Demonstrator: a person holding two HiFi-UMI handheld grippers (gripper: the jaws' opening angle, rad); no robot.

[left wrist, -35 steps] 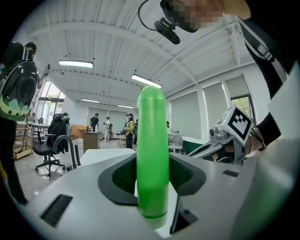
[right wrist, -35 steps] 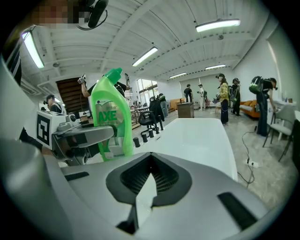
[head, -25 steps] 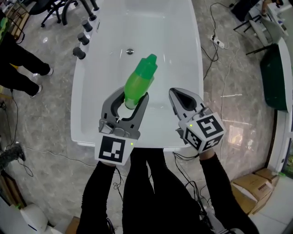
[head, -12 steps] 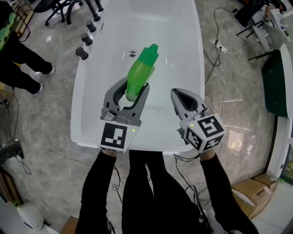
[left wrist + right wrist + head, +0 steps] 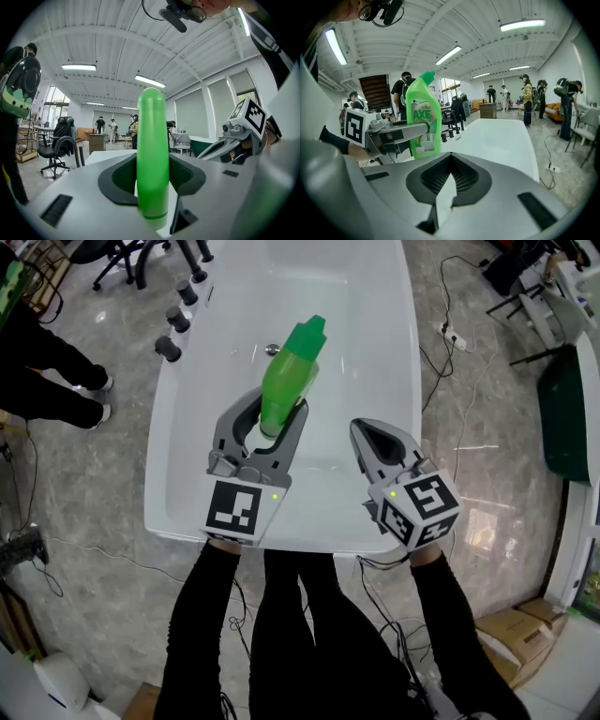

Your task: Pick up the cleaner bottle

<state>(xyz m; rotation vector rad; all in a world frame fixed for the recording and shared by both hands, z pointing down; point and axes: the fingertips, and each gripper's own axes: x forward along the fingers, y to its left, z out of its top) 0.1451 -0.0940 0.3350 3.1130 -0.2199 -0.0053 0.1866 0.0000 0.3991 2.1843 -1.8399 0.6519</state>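
Observation:
The green cleaner bottle (image 5: 291, 376) stands upright between the jaws of my left gripper (image 5: 275, 416), which is shut on its lower body and holds it up over the white bathtub (image 5: 202, 484). In the left gripper view the bottle (image 5: 152, 150) fills the middle between the grey fingers. From the right gripper view the bottle (image 5: 423, 117) shows its label, clamped in the left gripper (image 5: 401, 132). My right gripper (image 5: 362, 429) hangs beside it on the right, shut and with nothing in it (image 5: 449, 157).
The tub has a drain (image 5: 273, 350) past the bottle and dark tap knobs (image 5: 169, 349) on its left rim. Cables and a power strip (image 5: 448, 329) lie on the marble floor at right. A person's legs (image 5: 47, 381) are at left, office chairs beyond.
My left gripper has carried the bottle a little farther out over the tub. The right gripper has stayed where it was.

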